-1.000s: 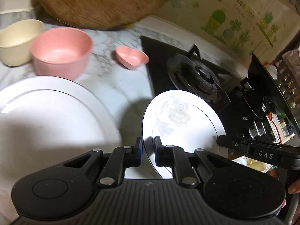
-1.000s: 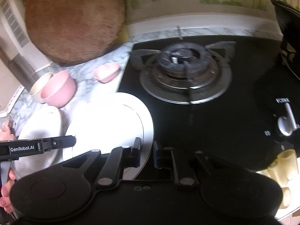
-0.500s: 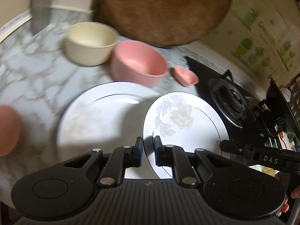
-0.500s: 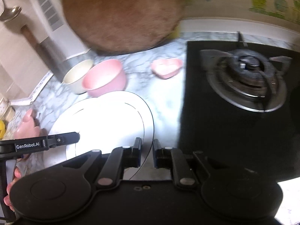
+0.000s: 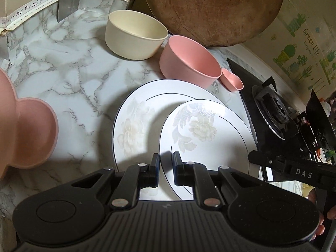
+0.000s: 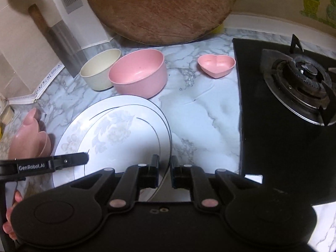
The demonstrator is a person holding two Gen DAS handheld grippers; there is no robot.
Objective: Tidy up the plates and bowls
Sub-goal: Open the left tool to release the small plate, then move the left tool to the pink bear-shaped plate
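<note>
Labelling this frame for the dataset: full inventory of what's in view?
small plate: 1, white floral, held by both grippers above large plate
large plate: 1, white floral, on marble counter
cream bowl: 1, counter rear
pink bowl: 1, beside cream bowl
heart dish: 1, pink, near stove
pink lobed dishes: stack, count unclear, counter left
chopping board: 1, brown, round, against wall
cleaver: 1, leaning at wall
gas stove: 1, black, right
left gripper: shut on small plate
right gripper: shut on small plate
</note>
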